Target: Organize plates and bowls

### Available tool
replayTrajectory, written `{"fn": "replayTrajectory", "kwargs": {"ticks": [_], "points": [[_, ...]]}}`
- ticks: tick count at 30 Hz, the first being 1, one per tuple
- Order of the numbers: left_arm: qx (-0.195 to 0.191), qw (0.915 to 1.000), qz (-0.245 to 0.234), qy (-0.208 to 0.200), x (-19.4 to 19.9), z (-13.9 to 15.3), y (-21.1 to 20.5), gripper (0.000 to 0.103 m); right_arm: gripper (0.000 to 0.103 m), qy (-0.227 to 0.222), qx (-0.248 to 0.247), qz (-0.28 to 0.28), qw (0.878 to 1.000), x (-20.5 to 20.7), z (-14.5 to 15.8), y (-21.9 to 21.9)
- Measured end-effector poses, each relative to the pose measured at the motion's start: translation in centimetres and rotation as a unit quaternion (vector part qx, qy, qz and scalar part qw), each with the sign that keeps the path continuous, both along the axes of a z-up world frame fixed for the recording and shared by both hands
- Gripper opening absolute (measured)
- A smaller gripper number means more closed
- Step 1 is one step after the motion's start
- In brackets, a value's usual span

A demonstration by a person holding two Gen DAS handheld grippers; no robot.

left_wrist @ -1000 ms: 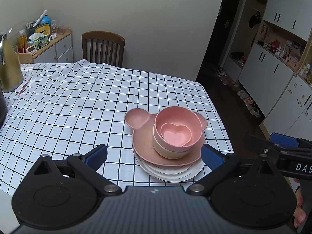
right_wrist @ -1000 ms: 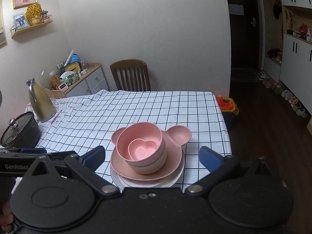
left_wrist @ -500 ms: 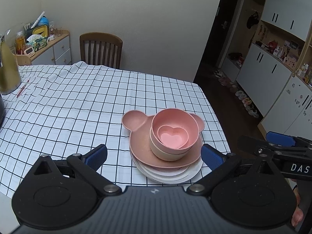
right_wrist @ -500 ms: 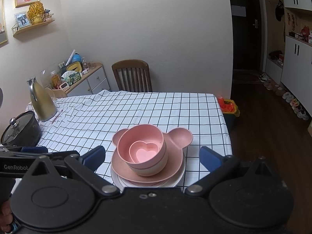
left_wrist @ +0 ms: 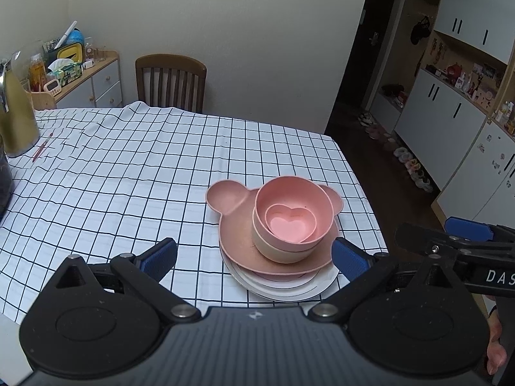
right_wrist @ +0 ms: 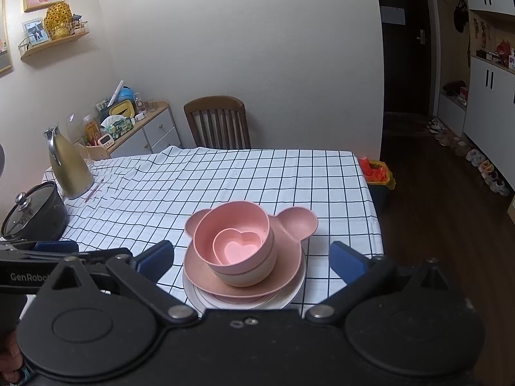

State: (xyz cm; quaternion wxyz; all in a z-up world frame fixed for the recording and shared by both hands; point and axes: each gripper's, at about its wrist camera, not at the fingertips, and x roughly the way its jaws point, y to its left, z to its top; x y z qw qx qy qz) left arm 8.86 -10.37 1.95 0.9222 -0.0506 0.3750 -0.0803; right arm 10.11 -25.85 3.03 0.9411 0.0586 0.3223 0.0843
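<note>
Covering the table, a checked cloth [left_wrist: 135, 173] carries stacked plates [left_wrist: 283, 284] near its front right corner. Nested bowls [left_wrist: 291, 218] sit inside them. Left gripper [left_wrist: 254, 257] and right gripper [right_wrist: 251, 257] gape wide, empty.

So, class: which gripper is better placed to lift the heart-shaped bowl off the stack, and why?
Probably the right gripper: open, with the heart-shaped bowl almost centred between its fingers. In the left gripper view, the bowl sits off toward one finger.
</note>
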Motion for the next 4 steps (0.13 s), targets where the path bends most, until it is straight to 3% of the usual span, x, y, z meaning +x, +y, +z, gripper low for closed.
{"fn": "replayTrajectory", "kwargs": {"ticks": [4], "points": [[-0.005,1.0,-0.001,0.006,-0.06,-0.15,0.25,0.103,0.103,0.002,0.001,-0.001,1.0,-0.14,-0.07,0.04]]}}
